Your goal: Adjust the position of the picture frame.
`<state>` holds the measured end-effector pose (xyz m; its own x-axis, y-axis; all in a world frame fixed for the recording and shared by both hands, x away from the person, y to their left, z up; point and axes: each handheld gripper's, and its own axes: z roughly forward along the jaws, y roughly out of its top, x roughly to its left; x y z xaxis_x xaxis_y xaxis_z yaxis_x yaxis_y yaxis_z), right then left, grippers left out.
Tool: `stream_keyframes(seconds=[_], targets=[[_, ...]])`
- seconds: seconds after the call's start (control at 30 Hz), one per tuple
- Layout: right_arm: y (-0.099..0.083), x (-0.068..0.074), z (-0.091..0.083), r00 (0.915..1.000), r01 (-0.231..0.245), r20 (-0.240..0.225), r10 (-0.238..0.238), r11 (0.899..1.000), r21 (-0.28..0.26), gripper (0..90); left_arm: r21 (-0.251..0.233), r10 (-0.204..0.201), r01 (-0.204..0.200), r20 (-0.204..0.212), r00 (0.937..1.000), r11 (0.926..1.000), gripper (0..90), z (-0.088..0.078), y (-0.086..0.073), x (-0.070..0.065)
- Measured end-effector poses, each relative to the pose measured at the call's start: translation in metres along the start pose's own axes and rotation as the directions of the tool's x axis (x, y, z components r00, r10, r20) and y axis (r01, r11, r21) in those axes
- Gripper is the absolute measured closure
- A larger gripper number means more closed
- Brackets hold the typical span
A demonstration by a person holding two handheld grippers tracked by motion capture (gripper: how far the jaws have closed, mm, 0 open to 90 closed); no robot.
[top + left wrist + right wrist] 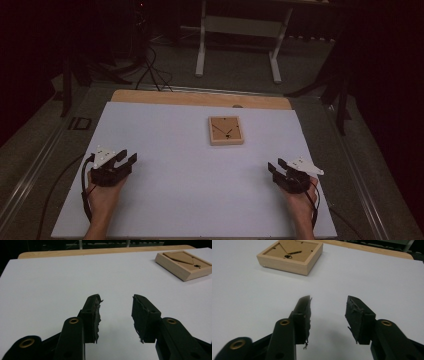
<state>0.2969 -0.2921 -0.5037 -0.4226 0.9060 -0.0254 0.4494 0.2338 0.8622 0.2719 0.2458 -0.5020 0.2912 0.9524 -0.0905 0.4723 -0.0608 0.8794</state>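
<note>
Left claw (125, 159): jaws apart, nothing between them, resting low over the near left part of the bench (165, 145), pointing forward and slightly inward. In the left gripper view its worn black pads (96, 315) frame bare white surface.

Right claw (276, 167): jaws apart, empty, over the near right part of the bench, angled forward and inward.

Wooden frame (226, 130): lies flat, back side up, on the far middle of the bench, well apart from both claws. From the left claw it lies ahead and to the right (185, 264); from the right claw, ahead and to the left (290, 256). Nearly square, its slightly longer side running away from the person. A small dark hanger and a stand flap show on its backing.

Nearer hand: the right, by judgement, though only slightly. Either claw needs a forward, inward reach to meet it.
</note>
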Motion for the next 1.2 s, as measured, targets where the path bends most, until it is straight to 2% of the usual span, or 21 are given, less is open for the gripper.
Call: stream_keyframes(seconds=[0.13,0.2,0.23,0.27,0.47,0.9,1.2], targets=[[0.0002,-0.0006,-0.0014,1.0,-0.005,0.001,0.005,1.0,-0.005,55.3,0.029,0.036,-0.036,-0.005,0.9993,0.9989,56.1,0.0048,0.0002,-0.0012],[0.0003,-0.0011,-0.0017,1.0,-0.007,0.002,0.007,1.0,-0.005,54.9,0.052,0.087,-0.086,-0.005,0.9962,0.9949,56.0,0.0056,-0.0002,-0.0036],[0.0003,-0.0016,-0.0019,1.0,-0.008,0.005,0.008,1.0,-0.006,54.5,0.067,0.125,-0.124,-0.006,0.9921,0.9899,56.0,0.0056,-0.0008,-0.0059],[0.0003,-0.002,-0.0022,0.9999,-0.01,0.004,0.01,1.0,-0.006,54.1,0.074,0.14,-0.139,-0.004,0.9901,0.9874,55.7,0.0053,-0.0011,-0.0068],[0.0004,-0.0011,-0.0017,1.0,0.001,0.001,-0.001,1.0,-0.005,52.5,0.096,0.15,-0.148,-0.012,0.9886,0.9843,55.7,0.0086,-0.0018,-0.007],[0.0012,0.0009,-0.0008,0.9999,0.012,-0.012,-0.012,1.0,-0.004,52.1,0.08,0.146,-0.145,-0.012,0.9892,0.9862,54.8,0.0086,-0.0007,-0.007],[0.0029,0.0042,0.0017,0.9993,0.027,-0.026,-0.027,1.0,-0.002,52.0,0.085,0.166,-0.164,-0.016,0.986,0.9828,55.1,0.0102,-0.0005,-0.0089]])
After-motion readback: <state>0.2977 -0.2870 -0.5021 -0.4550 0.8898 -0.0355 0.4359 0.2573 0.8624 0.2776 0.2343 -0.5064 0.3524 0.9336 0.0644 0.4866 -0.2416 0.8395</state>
